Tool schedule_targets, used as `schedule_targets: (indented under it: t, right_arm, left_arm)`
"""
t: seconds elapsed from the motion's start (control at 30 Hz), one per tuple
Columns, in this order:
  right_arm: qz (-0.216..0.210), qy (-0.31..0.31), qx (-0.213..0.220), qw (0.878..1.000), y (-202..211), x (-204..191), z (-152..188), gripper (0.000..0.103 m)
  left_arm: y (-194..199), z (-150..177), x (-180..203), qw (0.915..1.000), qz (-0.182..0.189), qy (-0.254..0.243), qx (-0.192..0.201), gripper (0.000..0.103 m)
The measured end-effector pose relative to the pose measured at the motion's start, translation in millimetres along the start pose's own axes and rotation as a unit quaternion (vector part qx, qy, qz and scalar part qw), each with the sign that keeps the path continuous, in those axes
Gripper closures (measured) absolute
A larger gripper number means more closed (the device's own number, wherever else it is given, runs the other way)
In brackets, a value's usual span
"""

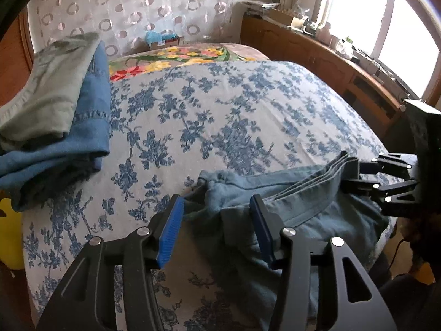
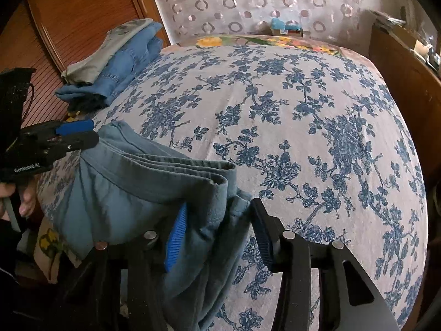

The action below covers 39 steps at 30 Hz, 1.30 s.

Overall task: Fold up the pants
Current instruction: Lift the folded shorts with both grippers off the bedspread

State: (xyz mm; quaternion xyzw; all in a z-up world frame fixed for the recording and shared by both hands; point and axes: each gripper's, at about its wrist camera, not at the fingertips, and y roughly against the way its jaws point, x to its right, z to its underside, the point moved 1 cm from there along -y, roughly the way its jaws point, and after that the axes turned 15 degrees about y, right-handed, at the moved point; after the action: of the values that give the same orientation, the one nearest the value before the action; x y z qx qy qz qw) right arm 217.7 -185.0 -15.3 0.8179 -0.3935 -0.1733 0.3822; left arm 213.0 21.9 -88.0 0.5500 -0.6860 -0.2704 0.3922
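Faintly, "GenRobot.AI" is read on the left hand-held gripper (image 2: 80,133). Folded blue pants (image 1: 292,201) are seen at the near edge of the floral bed (image 1: 220,110), their layered hems running crosswise from one gripper to the other. Cloth is seen between both pairs of part-open jaws, unpinched; the right hand-held gripper (image 2: 217,234) straddles the hem corner.

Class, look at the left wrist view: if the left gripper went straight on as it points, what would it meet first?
Probably the pants, already between the left gripper's open jaws; beyond lies the bed cover.
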Motion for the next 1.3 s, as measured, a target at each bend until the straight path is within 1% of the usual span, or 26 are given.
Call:
schedule_targets:
  t: [0.1,0.17,0.3,0.33,0.43,0.53,0.63,0.7,0.97,1.07,1.17,1.2,1.3]
  right_arm:
    - [0.007,0.010,0.001,1.000,-2.2,-2.7,-0.4,0.057]
    - [0.009,0.014,0.001,1.000,-3.5,-4.0,-1.0,0.057]
    - [0.012,0.015,0.004,1.000,-3.6,-4.6,-0.4,0.057]
    - [0.012,0.015,0.005,1.000,-2.8,-4.4,-0.1,0.057]
    - [0.012,0.014,0.008,1.000,-2.4,-3.7,0.5,0.058]
    - [0.013,0.014,0.010,1.000,-3.4,-4.3,0.1,0.061]
    - [0.009,0.014,0.012,1.000,-4.9,-4.7,-1.5,0.066]
    - [0.003,0.011,0.013,1.000,-5.8,-4.6,-2.5,0.072]
    - [-0.010,0.002,0.019,1.000,-8.4,-2.6,-2.3,0.080]
    - [-0.012,-0.002,0.021,1.000,-8.2,-1.7,-1.9,0.080]
    - [-0.010,-0.003,0.021,1.000,-7.7,-3.2,-1.9,0.080]
    - [-0.010,-0.003,0.022,1.000,-7.5,-3.6,-1.8,0.080]
    - [-0.009,-0.004,0.022,1.000,-7.5,-3.7,-1.3,0.080]
  left_arm:
    - [-8.4,4.7,-3.2,0.9999,0.001,0.005,-0.013,0.051]
    - [-11.9,7.4,-5.5,0.9998,0.011,0.013,-0.014,0.051]
    - [-15.3,8.0,-14.2,0.9978,0.037,0.051,-0.018,0.051]
    - [-15.8,8.1,-16.0,0.9972,0.040,0.060,-0.019,0.048]
    - [-15.1,10.5,-15.3,0.9975,0.041,0.056,-0.010,0.048]
    - [-15.1,11.0,-14.1,0.9976,0.040,0.057,-0.008,0.048]
    - [-14.8,11.7,-14.7,0.9974,0.040,0.059,-0.003,0.047]
    - [-14.6,12.1,-15.8,0.9974,0.041,0.059,-0.002,0.047]
    - [-13.4,12.7,-17.6,0.9968,0.048,0.065,0.003,0.047]
    - [-11.8,13.7,-18.4,0.9957,0.057,0.073,-0.001,0.054]
    - [-10.4,14.5,-17.2,0.9946,0.070,0.077,-0.006,0.065]
    - [-9.5,15.1,-16.1,0.9940,0.077,0.078,-0.006,0.070]
    - [-6.0,16.8,-10.7,0.9945,0.077,0.070,-0.002,0.080]
